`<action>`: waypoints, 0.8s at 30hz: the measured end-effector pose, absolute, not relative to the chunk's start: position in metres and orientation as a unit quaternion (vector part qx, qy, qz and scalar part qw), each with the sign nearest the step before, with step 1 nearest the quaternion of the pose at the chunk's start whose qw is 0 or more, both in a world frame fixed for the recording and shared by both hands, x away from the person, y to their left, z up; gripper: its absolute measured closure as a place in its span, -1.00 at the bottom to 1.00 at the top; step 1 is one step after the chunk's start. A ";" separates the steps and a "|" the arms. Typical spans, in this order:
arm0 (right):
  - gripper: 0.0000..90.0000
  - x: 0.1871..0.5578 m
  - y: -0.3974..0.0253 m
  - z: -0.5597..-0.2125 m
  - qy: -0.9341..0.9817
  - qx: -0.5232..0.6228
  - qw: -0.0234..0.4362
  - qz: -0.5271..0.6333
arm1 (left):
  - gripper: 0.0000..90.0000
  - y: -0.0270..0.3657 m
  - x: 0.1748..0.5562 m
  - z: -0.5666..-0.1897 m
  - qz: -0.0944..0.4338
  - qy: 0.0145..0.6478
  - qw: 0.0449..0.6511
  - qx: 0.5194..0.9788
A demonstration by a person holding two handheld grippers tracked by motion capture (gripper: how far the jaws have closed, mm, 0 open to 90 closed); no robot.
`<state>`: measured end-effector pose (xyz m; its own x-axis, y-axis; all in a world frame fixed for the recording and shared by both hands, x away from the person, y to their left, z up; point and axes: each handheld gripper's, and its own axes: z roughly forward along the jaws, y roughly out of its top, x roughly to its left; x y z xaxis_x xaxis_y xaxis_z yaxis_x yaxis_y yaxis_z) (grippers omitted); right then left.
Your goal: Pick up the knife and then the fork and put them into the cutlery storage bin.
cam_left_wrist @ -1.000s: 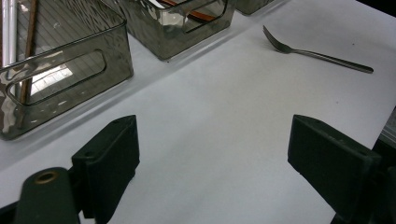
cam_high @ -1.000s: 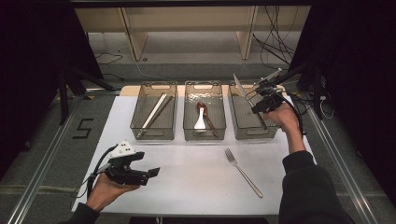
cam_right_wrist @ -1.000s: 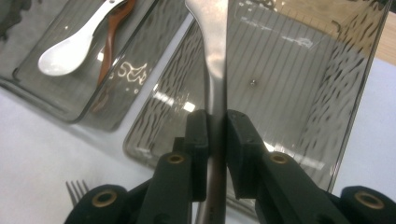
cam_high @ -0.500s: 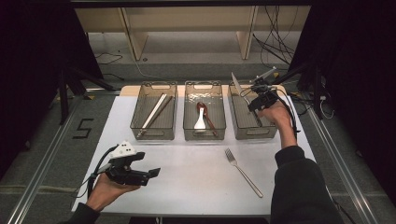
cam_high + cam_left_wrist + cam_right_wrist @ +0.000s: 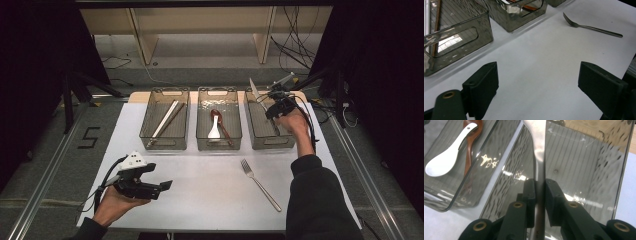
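Observation:
My right gripper (image 5: 273,107) hangs over the right-hand smoky plastic bin (image 5: 270,145), shut on a table knife (image 5: 254,90) whose blade points up and to the left. In the right gripper view the knife (image 5: 539,150) runs straight up between the closed jaws of the right gripper (image 5: 540,182), above that bin's ribbed floor (image 5: 584,170). A steel fork (image 5: 260,185) lies on the white table in front of the bins, and shows again (image 5: 594,28) in the left gripper view. My left gripper (image 5: 164,186) rests low at the front left, open and holding nothing (image 5: 539,87).
The middle bin (image 5: 219,146) holds a white spoon (image 5: 446,157) and a brown spoon (image 5: 472,135). The left bin (image 5: 162,146) holds chopsticks (image 5: 167,120). Cables and a shelf frame lie beyond the table's far edge.
The right hand with the knife has drifted slightly left over the right bin. The left gripper and the fork have not moved.

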<state>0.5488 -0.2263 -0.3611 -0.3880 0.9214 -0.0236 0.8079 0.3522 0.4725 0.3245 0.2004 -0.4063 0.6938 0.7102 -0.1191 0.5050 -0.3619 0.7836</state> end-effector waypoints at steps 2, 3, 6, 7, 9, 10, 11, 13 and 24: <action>0.78 0.550 -0.226 -0.362 0.810 0.535 0.145 0.194 | -0.64 0.200 0.324 -0.406 0.121 0.372 0.427 0.815; 0.78 0.550 -0.226 -0.363 0.809 0.537 0.144 0.192 | -0.64 0.200 0.324 -0.406 0.121 0.373 0.428 0.814; 0.78 0.551 -0.227 -0.366 0.807 0.540 0.145 0.189 | -0.64 0.200 0.324 -0.406 0.121 0.372 0.426 0.816; 0.78 0.551 -0.227 -0.367 0.807 0.540 0.146 0.188 | -0.64 0.201 0.324 -0.406 0.121 0.371 0.425 0.816; 0.78 0.552 -0.226 -0.369 0.808 0.540 0.147 0.184 | -0.64 0.201 0.325 -0.407 0.121 0.373 0.426 0.816; 0.78 0.552 -0.226 -0.370 0.807 0.542 0.146 0.185 | -0.64 0.200 0.325 -0.407 0.121 0.373 0.425 0.816; 0.78 0.553 -0.226 -0.371 0.806 0.542 0.146 0.187 | -0.64 0.200 0.324 -0.407 0.121 0.373 0.426 0.815; 0.78 0.553 -0.225 -0.372 0.806 0.543 0.144 0.185 | -0.64 0.200 0.324 -0.407 0.120 0.372 0.425 0.816; 0.77 0.559 -0.225 -0.377 0.802 0.551 0.141 0.179 | -0.64 0.200 0.324 -0.407 0.117 0.373 0.426 0.816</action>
